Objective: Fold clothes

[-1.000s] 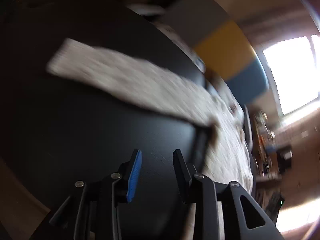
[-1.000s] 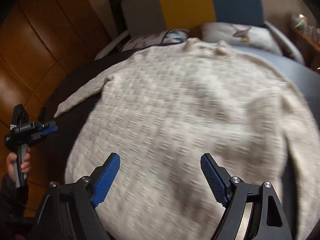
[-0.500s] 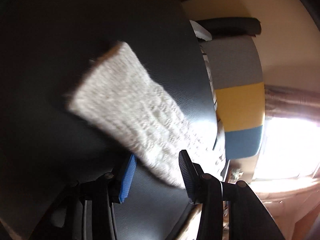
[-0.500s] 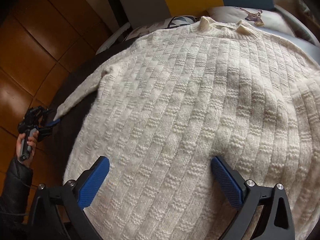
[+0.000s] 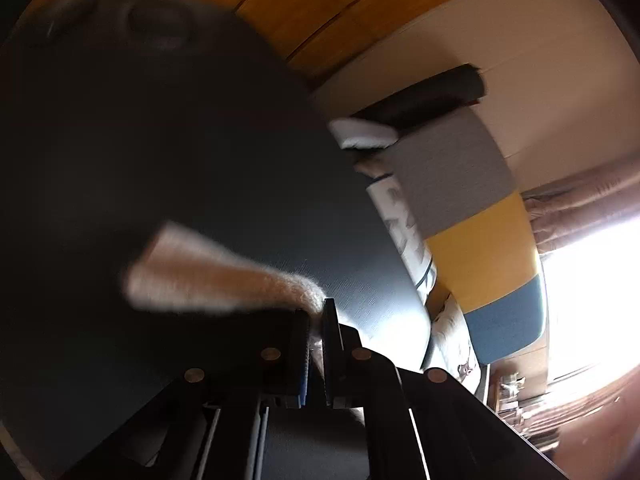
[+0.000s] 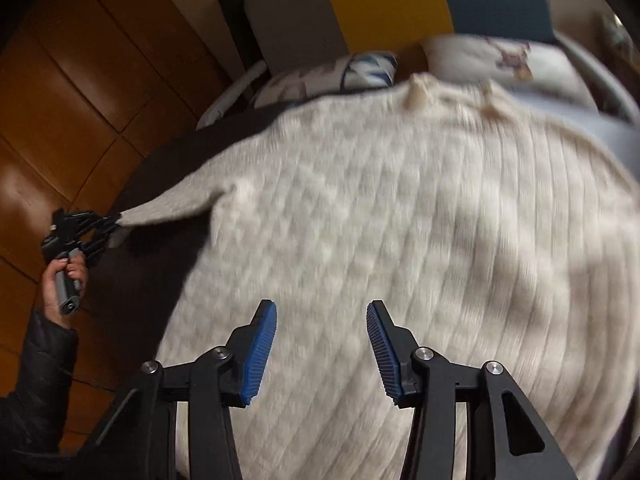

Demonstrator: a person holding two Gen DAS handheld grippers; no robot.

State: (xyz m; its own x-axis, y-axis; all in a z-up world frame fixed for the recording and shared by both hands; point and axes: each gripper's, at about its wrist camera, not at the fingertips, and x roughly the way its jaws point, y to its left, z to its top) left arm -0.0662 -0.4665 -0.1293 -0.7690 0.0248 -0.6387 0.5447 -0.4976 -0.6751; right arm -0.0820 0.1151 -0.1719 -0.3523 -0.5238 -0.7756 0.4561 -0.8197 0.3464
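Note:
A cream knitted sweater [image 6: 400,216] lies spread flat on a dark table [image 6: 148,248], collar at the far side. My left gripper [image 5: 316,316] is shut on the sweater's left sleeve [image 5: 208,276] near the cuff, and the cuff end sticks out past the jaws. The same gripper [image 6: 106,226] shows at the left of the right wrist view, holding the sleeve end [image 6: 176,208]. My right gripper [image 6: 322,312] is open and empty, hovering over the lower body of the sweater.
A grey, yellow and blue chair back [image 6: 380,0] stands behind the table, with patterned cushions [image 6: 328,76] on its seat. A wooden floor [image 6: 60,92] lies to the left. A bright window [image 5: 592,300] is at the right of the left wrist view.
My left gripper closed on the sleeve near its cuff. My right gripper's jaws narrowed from wide open and stay over the sweater body.

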